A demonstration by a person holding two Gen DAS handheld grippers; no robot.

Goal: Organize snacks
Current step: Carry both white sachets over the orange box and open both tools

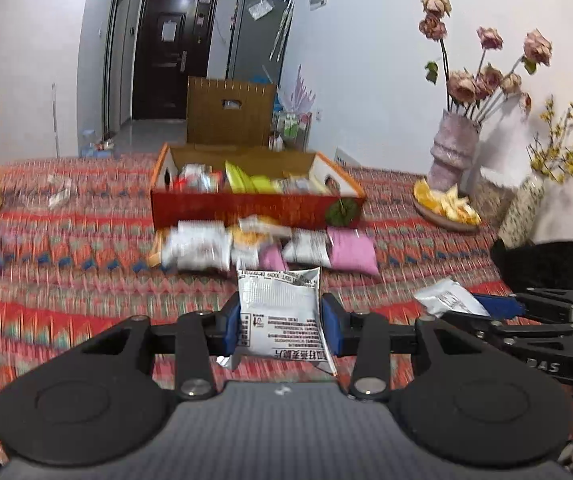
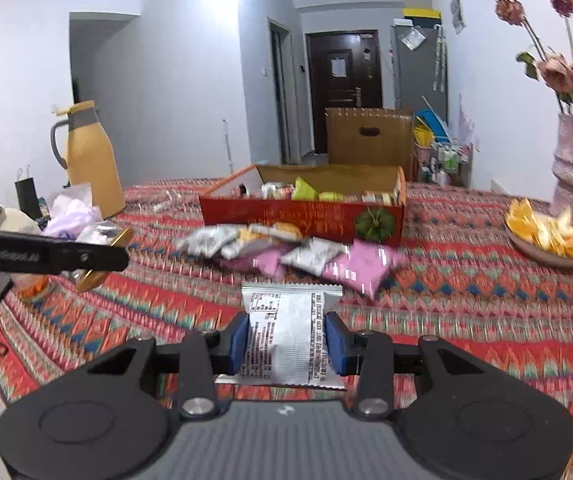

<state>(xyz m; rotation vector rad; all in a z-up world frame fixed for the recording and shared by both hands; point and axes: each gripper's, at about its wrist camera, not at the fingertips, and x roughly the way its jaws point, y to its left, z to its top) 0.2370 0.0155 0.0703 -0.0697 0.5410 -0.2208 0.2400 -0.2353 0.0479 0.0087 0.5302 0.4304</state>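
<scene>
While both grippers carry snack packets, the red box waits.
Left gripper [image 1: 280, 326] pinches a silver packet [image 1: 280, 312] by its sides; right gripper [image 2: 286, 346] clamps another packet [image 2: 286, 336]. Both hang above the desk's near edge, short of the box [image 1: 254, 210]: light, crinkly, slippery foil, best gripped mid-body.

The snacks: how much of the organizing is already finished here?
Partly done. The red box already holds several packets. In hand: the left gripper is shut on a silver packet, and the right gripper is shut on another silver packet. Left: a pile of silver and pink packets lying on the tablecloth before the box.
</scene>
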